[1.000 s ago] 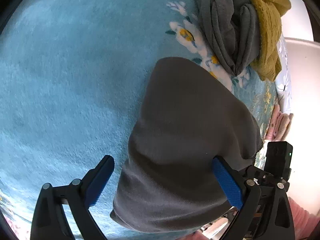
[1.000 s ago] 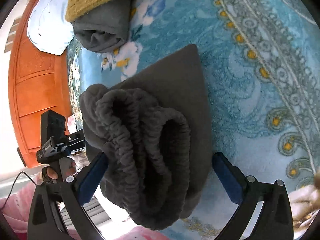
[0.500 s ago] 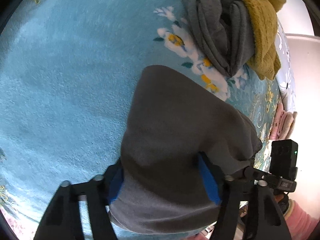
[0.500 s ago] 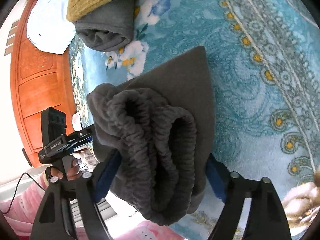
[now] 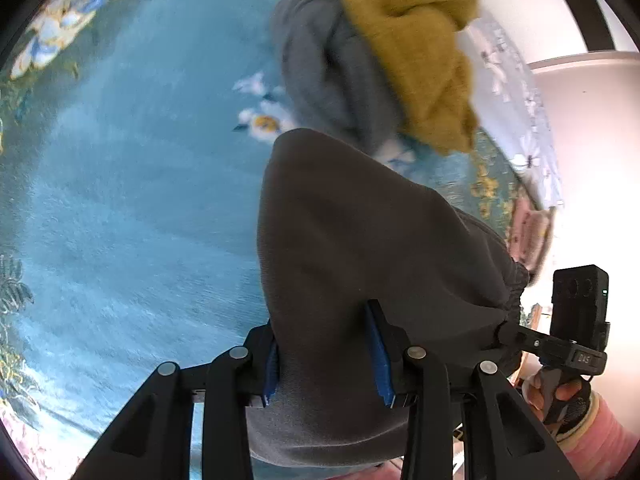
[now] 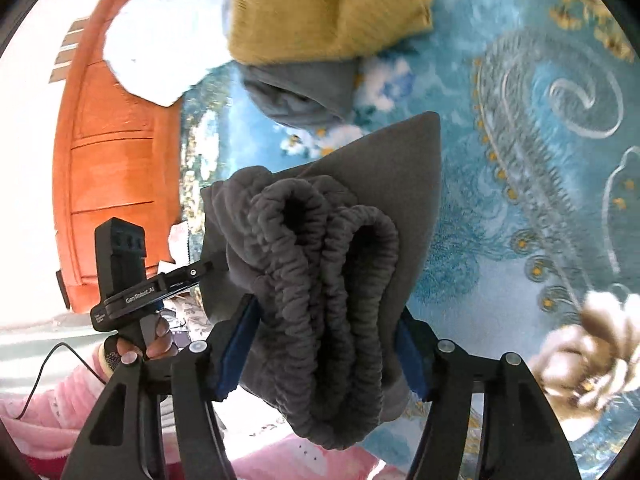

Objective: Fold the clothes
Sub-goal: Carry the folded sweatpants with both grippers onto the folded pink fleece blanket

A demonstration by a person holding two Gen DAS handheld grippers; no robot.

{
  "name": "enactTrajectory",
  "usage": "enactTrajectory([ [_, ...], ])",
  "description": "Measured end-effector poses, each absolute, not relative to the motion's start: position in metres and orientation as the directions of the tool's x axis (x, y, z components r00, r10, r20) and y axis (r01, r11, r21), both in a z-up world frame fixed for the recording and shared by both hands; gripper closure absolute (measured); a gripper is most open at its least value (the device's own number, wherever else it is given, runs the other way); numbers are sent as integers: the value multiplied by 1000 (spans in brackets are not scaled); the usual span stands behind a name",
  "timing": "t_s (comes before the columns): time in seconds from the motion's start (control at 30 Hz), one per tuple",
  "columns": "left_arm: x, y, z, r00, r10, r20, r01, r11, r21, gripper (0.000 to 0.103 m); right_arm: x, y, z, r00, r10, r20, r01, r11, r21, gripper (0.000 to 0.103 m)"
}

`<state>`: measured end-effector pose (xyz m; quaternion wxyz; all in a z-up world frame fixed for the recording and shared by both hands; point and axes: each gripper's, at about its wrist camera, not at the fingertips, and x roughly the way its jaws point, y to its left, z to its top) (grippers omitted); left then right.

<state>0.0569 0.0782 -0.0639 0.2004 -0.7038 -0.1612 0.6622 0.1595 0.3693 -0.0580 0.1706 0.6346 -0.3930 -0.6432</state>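
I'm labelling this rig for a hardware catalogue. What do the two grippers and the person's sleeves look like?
Both the left gripper and the right gripper have black linkage frames with silver rivets and blue finger pads. The left one's handle reads "GenRobot.AI", carries a boxy black module and trails a thin black cable. Sleeves are pink.

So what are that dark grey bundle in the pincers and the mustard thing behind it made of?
The dark grey garment looks like soft fleece or sweatshirt knit: matte, slightly fuzzy, with a thick gathered elastic band. The mustard garment seems a chunky, loosely knitted fabric, perhaps wool or acrylic; its nubby, ribbed surface suggests that, though the picture is blurred. Fibre content cannot be told.
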Motion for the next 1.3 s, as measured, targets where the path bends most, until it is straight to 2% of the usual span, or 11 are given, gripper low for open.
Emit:
enactTrajectory([
  [0.5,127,87,85,-114,542,-832,-152,-838,-525,63,221,407,73,-303,-694,-653,-105,-657,746,37],
  [0.77,148,81,109,-132,626,-769,-240,-773,-588,63,270,397,130,-433,-623,-652,-98,-686,721,37],
  [1.0,172,74,132,-123,701,-702,-304,-700,-646,65,323,391,154,-518,-532,-670,-192,-691,697,37],
  [1.3,191,157,145,-15,709,-705,-400,-650,-646,65,406,426,162,-611,-430,-664,-306,-645,700,37],
])
